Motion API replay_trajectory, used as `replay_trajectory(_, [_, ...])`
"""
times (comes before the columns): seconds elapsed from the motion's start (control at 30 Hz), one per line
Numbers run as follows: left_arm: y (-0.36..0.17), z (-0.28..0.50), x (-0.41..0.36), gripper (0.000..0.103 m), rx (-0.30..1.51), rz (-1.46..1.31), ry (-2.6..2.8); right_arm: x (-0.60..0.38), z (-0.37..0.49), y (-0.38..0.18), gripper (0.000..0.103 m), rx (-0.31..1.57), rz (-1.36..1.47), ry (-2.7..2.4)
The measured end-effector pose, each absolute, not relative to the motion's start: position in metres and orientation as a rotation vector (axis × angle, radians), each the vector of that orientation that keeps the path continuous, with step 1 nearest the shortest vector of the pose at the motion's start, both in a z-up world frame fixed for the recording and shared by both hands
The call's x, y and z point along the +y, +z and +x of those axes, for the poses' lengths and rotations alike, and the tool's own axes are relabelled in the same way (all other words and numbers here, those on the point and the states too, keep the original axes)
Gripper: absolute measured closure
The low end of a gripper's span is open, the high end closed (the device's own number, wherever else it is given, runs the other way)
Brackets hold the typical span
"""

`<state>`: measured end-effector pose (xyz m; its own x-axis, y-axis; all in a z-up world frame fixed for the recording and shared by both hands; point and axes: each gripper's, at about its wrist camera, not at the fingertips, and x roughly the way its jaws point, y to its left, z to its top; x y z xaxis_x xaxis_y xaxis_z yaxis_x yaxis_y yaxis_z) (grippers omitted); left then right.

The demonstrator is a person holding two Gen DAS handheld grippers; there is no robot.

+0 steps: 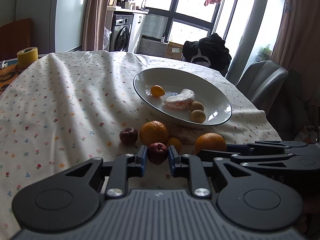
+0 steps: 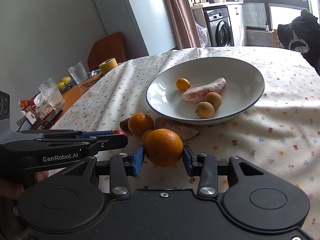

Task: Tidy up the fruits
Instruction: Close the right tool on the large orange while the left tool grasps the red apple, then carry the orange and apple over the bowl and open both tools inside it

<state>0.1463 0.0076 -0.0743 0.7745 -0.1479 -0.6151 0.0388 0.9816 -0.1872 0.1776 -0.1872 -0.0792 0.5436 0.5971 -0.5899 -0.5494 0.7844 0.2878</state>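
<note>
At the far left of the table, a yellow tape roll [image 1: 27, 57] is sitting beyond the edge of the flowered tablecloth [image 1: 60, 100]; the right wrist view is also showing two drinking glasses [image 2: 52, 95] and some yellow fruit [image 2: 64, 81] standing on the bare wood there.

Moving right, a dark red fruit [image 1: 128, 135] is lying on the cloth, touching or just beside a large orange [image 1: 154, 133]. Nearer than these, the left gripper [image 1: 157, 156] is closing its blue pads on a second dark red fruit [image 1: 157, 152], which is filling the gap between them. A small orange fruit [image 1: 174, 143] is sitting just behind the right-hand pad.

Further right, the right gripper [image 2: 163, 156] is clasping another large orange [image 2: 163, 147], with both blue pads pressing its sides. From the left wrist view this gripper is reaching in from the right edge. A pale peel-like scrap [image 2: 180, 128] is lying on the cloth between the fruit group and the bowl; what it is cannot be told.

Beyond the fruits, to the far right, a white bowl [image 1: 220, 94] with a dark rim is resting on the cloth. It is holding a small orange kumquat-like fruit [image 1: 157, 91], a peeled pinkish citrus segment [image 1: 180, 100] and two brownish round fruits [image 1: 197, 112] touching each other.

A dark garment [image 1: 208, 50] is hanging over a chair at the far side.
</note>
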Motion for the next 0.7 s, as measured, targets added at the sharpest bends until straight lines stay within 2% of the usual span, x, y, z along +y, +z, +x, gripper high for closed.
replay_trajectory(0.7, [-0.051,0.141,0.001,0.082,0.617,-0.157,-0.101,-0.213,0.175,-0.056,0.064,0.651,0.083,0.605])
